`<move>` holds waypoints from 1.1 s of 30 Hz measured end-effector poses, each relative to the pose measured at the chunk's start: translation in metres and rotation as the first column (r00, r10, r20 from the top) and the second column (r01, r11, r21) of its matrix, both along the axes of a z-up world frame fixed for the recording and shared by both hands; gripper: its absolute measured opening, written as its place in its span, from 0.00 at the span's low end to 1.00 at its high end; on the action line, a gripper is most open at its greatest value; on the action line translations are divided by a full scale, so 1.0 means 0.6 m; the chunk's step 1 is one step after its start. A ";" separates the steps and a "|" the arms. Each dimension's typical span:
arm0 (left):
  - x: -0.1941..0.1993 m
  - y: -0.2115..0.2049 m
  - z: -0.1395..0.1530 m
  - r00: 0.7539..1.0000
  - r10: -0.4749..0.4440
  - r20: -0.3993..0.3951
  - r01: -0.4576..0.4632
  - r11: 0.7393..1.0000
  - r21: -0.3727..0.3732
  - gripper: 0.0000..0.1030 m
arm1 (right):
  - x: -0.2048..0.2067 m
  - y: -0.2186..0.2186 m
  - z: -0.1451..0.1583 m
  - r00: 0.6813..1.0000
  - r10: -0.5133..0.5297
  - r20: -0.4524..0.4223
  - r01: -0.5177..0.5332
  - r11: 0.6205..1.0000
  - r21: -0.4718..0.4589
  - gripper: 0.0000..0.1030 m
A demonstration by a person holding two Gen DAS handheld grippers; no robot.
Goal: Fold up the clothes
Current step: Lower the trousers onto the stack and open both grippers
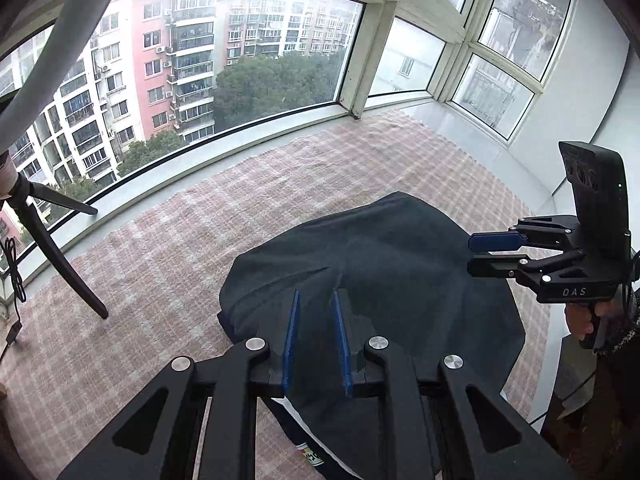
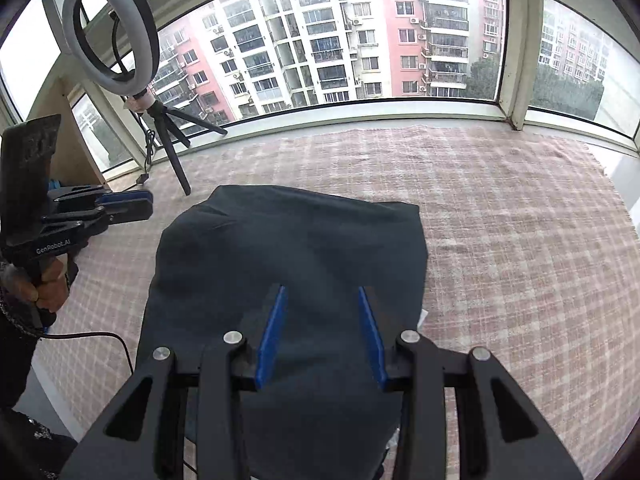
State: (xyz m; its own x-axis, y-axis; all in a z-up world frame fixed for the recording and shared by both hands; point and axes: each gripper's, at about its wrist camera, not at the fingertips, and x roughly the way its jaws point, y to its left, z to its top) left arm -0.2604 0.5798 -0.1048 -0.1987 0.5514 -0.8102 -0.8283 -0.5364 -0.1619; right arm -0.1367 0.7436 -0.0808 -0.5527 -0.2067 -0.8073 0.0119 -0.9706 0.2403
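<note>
A dark navy garment [image 1: 372, 264] lies folded in a rounded heap on the pink checked cloth [image 1: 200, 240]; it also shows in the right wrist view [image 2: 288, 248]. My left gripper [image 1: 316, 294] hovers over its near left part, jaws open a little, holding nothing. My right gripper [image 2: 322, 290] is open wider above the garment's near middle, empty. The right gripper also shows in the left wrist view [image 1: 474, 254] at the garment's right edge. The left gripper shows in the right wrist view [image 2: 146, 205] left of the garment.
A ring light [image 2: 110, 36] on a black tripod [image 2: 176, 148] stands at the left by the window sill [image 2: 360, 120], with its cable [image 1: 14, 276] trailing. The checked cloth [image 2: 520, 240] covers the bay-window platform. A white wall [image 1: 592, 112] bounds the right side.
</note>
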 end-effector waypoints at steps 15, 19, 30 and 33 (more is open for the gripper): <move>0.061 -0.074 0.024 1.000 -0.012 -0.024 0.012 1.000 0.011 0.17 | 0.052 -0.015 -0.017 1.000 0.006 0.022 -0.006 1.000 0.010 0.35; 0.142 -0.062 -0.029 0.991 -0.101 0.086 0.101 0.995 0.004 0.17 | 0.025 0.020 -0.037 0.993 -0.117 0.026 0.117 0.993 0.022 0.37; 0.256 -0.142 -0.052 0.979 -0.077 0.189 0.080 0.997 -0.007 0.17 | 0.075 0.036 -0.026 0.972 -0.232 0.021 0.225 0.959 0.174 0.38; 0.260 -0.187 -0.010 0.994 0.013 0.112 -0.012 1.000 -0.007 0.31 | 0.114 0.008 -0.005 0.961 -0.278 -0.005 0.275 0.947 0.169 0.49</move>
State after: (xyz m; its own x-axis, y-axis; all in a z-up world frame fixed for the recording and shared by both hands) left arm -0.1044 0.4678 -0.1107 -0.1133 0.5446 -0.8310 -0.7983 -0.5479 -0.2503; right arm -0.0683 0.7484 -0.0839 -0.5539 0.0899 -0.8277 -0.2652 -0.9614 0.0731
